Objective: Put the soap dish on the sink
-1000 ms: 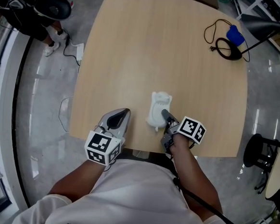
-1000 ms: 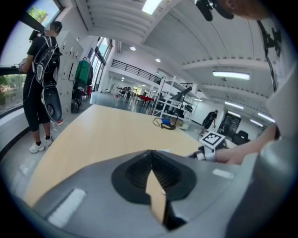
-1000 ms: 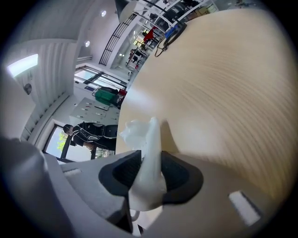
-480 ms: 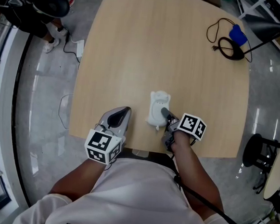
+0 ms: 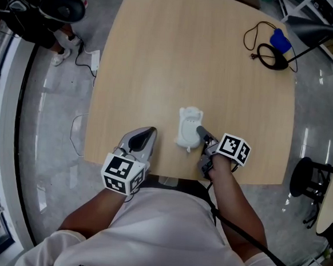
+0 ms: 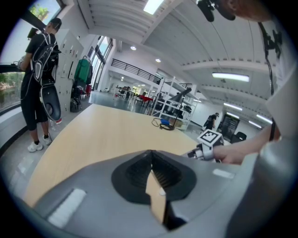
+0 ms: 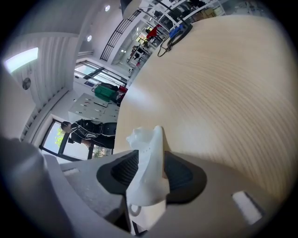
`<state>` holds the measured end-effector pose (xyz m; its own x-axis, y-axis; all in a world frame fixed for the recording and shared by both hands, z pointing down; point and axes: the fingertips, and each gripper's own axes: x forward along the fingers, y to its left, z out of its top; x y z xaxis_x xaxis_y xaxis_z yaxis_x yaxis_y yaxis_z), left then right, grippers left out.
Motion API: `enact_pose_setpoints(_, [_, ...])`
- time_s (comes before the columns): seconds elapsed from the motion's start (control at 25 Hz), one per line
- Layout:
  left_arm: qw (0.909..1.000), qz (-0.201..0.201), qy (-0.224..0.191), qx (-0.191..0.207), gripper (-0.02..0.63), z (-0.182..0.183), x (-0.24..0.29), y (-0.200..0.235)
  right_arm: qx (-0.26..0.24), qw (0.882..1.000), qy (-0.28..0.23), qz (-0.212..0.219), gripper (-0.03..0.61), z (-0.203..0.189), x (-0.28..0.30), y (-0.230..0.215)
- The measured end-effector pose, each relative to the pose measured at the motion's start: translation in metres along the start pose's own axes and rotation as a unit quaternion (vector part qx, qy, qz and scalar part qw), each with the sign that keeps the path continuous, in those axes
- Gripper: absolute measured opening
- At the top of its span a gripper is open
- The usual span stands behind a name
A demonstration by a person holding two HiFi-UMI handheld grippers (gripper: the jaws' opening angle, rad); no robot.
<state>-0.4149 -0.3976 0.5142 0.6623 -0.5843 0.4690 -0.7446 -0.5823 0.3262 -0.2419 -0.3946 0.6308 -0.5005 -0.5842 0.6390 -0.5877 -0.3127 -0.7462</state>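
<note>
A white soap dish (image 5: 187, 129) lies on the wooden table (image 5: 189, 57) close to its near edge. My right gripper (image 5: 201, 133) reaches it from the right, and the dish (image 7: 146, 167) stands between its jaws. Those jaws are opening, and the pads (image 7: 184, 174) sit close beside the dish rather than squeezing it. My left gripper (image 5: 142, 139) rests on the table to the left of the dish, apart from it. Its jaws (image 6: 150, 155) are shut with nothing in them. The right gripper's marker cube (image 6: 209, 137) shows in the left gripper view.
A black cable with a blue object (image 5: 273, 47) lies at the table's far right corner, under a lamp arm (image 5: 318, 32). A person in black (image 5: 38, 7) stands off the far left corner. A black stool (image 5: 311, 178) stands on the floor at right.
My right hand has shifted slightly to the right beside the soap dish, which stays put on the table. The left gripper has not moved.
</note>
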Motion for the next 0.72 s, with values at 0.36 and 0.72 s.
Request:
enact_pose_setpoints(0.36, [0.9988, -0.038, -0.017, 0.026, 0.009, 0.010, -0.020, -0.008, -0.119, 0.990, -0.073, -0.001, 0.172, 0.000, -0.044, 0.045])
enact_pose_setpoints(0.72, [0.9935, -0.091, -0.037, 0.059, 0.009, 0.025, -0.046, -0.015, -0.282, 0.942, -0.180, 0.034, 0.003, -0.021, -0.114, 0.132])
